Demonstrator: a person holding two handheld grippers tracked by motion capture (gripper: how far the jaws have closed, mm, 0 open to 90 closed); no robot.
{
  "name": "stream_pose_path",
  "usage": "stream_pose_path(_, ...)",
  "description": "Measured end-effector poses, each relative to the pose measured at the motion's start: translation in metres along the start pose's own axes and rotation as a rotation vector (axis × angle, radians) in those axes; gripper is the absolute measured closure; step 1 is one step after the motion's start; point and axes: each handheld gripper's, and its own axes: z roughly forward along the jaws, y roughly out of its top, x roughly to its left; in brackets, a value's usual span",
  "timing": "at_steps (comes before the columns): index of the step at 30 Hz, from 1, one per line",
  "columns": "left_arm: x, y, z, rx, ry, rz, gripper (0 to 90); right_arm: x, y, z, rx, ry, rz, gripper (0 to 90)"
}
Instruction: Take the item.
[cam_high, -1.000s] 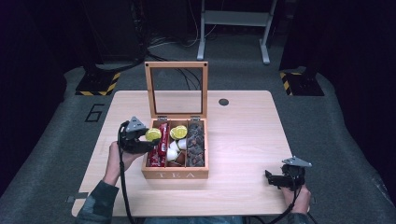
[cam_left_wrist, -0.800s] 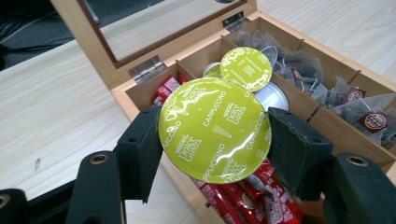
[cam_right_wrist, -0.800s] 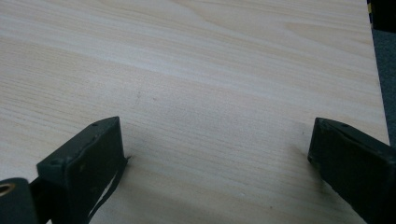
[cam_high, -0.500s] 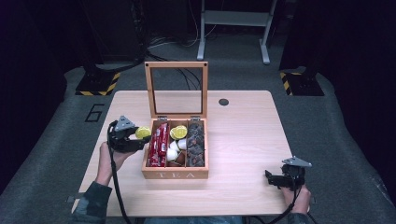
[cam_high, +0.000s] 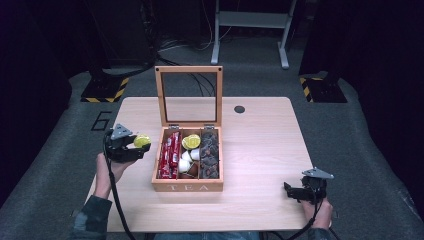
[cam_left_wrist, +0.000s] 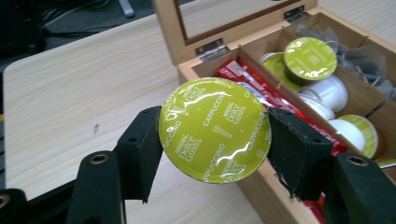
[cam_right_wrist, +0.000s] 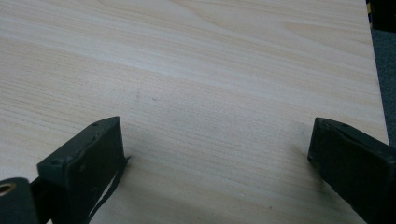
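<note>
- Left gripper (cam_high: 134, 146) is clamping one green capsule (cam_left_wrist: 215, 129) just left of the tea box (cam_high: 187, 187).
- Box is holding three more green capsules, some white ones and red sticks.
- Right gripper (cam_high: 291, 190) is sitting wide open, empty, right of the box.

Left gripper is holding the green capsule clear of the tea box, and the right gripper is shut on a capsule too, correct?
Not quite: the right gripper is open and empty over bare table, as the right gripper view shows. The left gripper does hold the green capsule beside the tea box.
</note>
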Motion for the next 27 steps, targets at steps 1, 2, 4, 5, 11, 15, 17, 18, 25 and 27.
stream_pose_path(1,0.002,-0.001,0.0,0.006,0.001,-0.003,37.8,0.0,0.0,0.0,0.0,0.0,0.0,3.1)
stream_pose_path(2,0.003,-0.002,0.0,0.004,0.006,-0.008,37.9,0.0,0.0,0.0,0.0,0.0,0.0,3.1)
stream_pose_path(4,0.007,-0.004,0.0,0.007,0.016,-0.016,37.8,0.0,0.0,0.0,0.0,0.0,0.0,3.1)
stream_pose_path(5,0.009,-0.005,0.0,0.01,0.02,-0.021,37.9,0.0,0.0,0.0,0.0,0.0,0.0,3.1)
stream_pose_path(11,0.019,-0.011,0.002,0.007,0.045,-0.054,37.9,0.0,0.0,0.0,0.0,0.0,0.001,3.1)
stream_pose_path(15,0.023,-0.014,0.004,0.012,0.06,-0.063,37.8,0.0,0.0,0.0,0.001,0.0,0.003,3.1)
stream_pose_path(17,0.026,-0.017,0.006,0.01,0.07,-0.071,37.9,0.0,0.0,0.0,0.001,0.0,0.003,3.2)
stream_pose_path(18,0.027,-0.018,0.007,0.017,0.07,-0.074,37.9,0.0,0.0,0.0,0.001,0.0,0.003,3.2)
stream_pose_path(25,0.037,-0.028,0.015,0.035,0.097,-0.108,37.9,0.0,0.0,0.0,0.001,-0.001,0.004,3.2)
stream_pose_path(27,0.04,-0.03,0.017,0.035,0.103,-0.121,37.9,0.0,0.0,0.0,0.0,-0.001,0.004,3.3)
